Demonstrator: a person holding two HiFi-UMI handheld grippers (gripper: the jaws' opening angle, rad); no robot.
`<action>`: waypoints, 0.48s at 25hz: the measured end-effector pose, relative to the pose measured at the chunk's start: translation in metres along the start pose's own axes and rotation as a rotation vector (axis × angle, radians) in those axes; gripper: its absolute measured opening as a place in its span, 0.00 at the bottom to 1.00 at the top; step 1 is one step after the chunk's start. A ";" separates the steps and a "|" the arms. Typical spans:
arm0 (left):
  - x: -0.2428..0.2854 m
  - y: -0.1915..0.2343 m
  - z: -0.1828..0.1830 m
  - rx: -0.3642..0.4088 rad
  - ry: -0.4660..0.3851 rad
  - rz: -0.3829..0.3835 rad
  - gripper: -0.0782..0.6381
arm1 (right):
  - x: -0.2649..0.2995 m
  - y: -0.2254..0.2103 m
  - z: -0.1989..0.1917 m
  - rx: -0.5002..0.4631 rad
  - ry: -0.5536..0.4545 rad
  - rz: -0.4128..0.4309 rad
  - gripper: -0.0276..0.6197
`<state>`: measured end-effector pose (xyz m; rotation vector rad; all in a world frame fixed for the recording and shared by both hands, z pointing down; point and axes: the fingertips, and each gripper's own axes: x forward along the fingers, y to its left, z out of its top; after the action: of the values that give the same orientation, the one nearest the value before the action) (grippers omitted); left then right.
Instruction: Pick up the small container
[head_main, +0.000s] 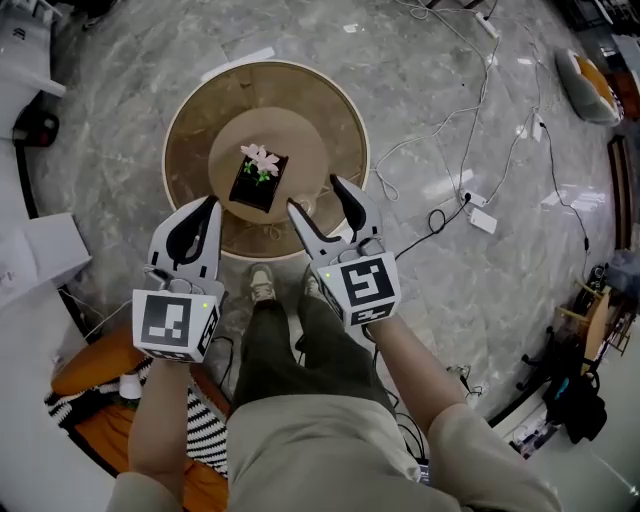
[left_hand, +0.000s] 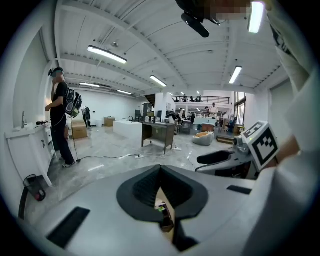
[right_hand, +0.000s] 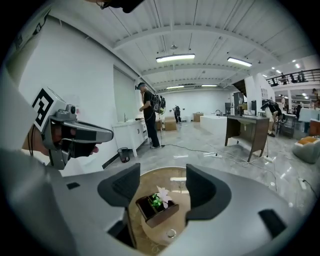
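The small container (head_main: 258, 180) is a dark square box with a pink flower and green leaves, standing on a round disc in the middle of the round wooden table (head_main: 195, 115). My left gripper (head_main: 211, 205) hovers above the table's near edge, jaws shut with nothing in them. My right gripper (head_main: 318, 197) is open just right of the container, above it and apart from it. In the right gripper view the container (right_hand: 157, 207) shows below and between the open fingers (right_hand: 122, 186). In the left gripper view the shut gripper (left_hand: 160, 172) hides all but a sliver of the container (left_hand: 163, 212).
Grey marble floor surrounds the table, with white cables and a power strip (head_main: 481, 219) to the right. An orange and striped cushion (head_main: 95, 365) lies at lower left, white furniture (head_main: 30, 250) at left. A person (left_hand: 61, 117) stands by a counter farther off. My legs are against the table's near side.
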<state>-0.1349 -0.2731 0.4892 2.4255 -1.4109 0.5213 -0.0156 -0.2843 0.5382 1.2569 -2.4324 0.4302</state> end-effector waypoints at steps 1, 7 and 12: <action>0.006 0.001 -0.011 0.000 0.012 0.000 0.12 | 0.006 -0.001 -0.011 0.002 0.008 0.000 0.43; 0.041 0.004 -0.082 -0.060 0.085 -0.013 0.12 | 0.043 -0.007 -0.087 0.025 0.059 -0.006 0.48; 0.067 0.000 -0.135 -0.099 0.102 -0.028 0.12 | 0.072 -0.016 -0.144 0.024 0.092 -0.004 0.51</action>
<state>-0.1264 -0.2688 0.6394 2.3041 -1.3271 0.5471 -0.0150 -0.2830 0.7004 1.2238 -2.3540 0.5062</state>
